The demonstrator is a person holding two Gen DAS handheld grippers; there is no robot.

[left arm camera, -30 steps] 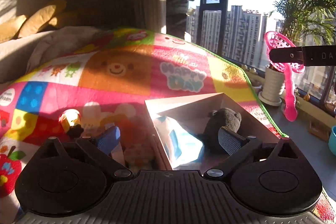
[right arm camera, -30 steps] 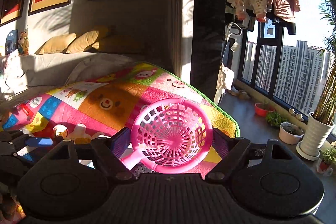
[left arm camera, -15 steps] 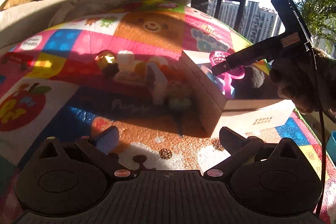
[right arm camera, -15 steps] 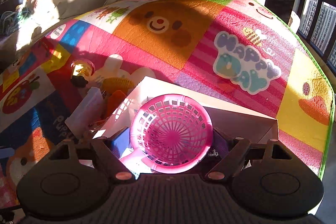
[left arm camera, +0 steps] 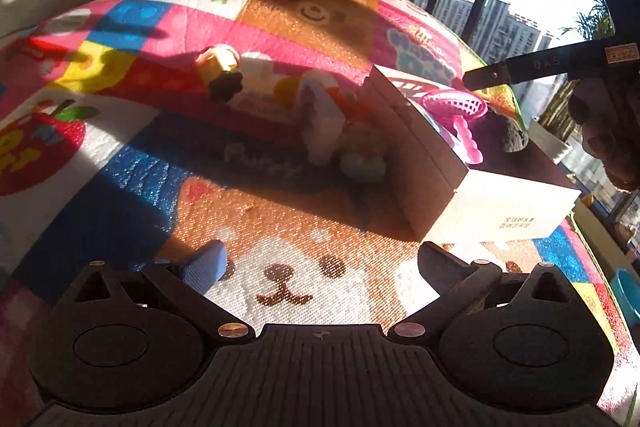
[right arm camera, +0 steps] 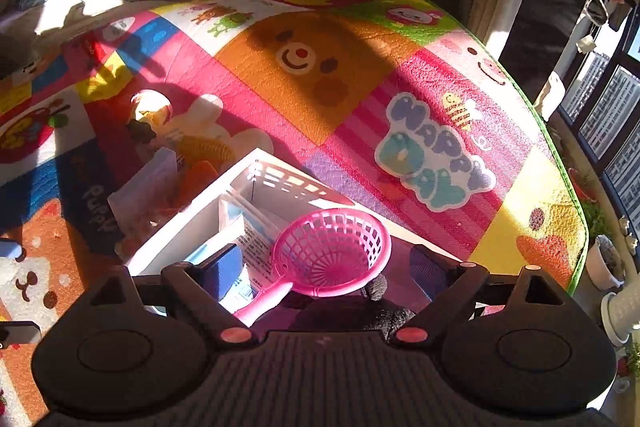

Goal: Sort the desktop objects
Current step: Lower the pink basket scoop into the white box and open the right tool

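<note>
Right gripper (right arm camera: pixel 324 267): jaws spread wide, having just opened further. The pink plastic sieve scoop (right arm camera: pixel 332 255) lies between the blue pads (right arm camera: pixel 222 271) but neither pad presses on it; scoop released. Its mesh bowl sits tilted, handle running down toward the near-left, resting inside the white cardboard box (right arm camera: pixel 192 227). In the left wrist view the scoop (left arm camera: pixel 456 107) shows above the box rim, handle hanging over the inner wall, and the right gripper's black finger (left arm camera: pixel 532 65) stands above it with the person's hand (left arm camera: pixel 604 139) behind.

Box contents, as far as visible: a white and blue packet (right arm camera: pixel 248 239) with print on it, under the scoop on the left side; a dark grey plush toy (left arm camera: pixel 514 137) at the right side, just beside the scoop's bowl.

Box (left arm camera: pixel 492 203) stands on the patchwork play mat (left arm camera: pixel 280 27), toward the mat's right edge.

Left gripper (left arm camera: pixel 320 271): jaws open, nothing between them; it hangs over the bear-face patch at the mat's near edge, apart from the box.

Still out on the mat, left of the box: a yellowish toy with a dark base (left arm camera: pixel 220 67), a white upright block (left arm camera: pixel 320 123), a pale green item (left arm camera: pixel 360 163) and some orange pieces, clustered together; details too blurred to name more closely.

Strong sun, hard shadows across the mat.
</note>
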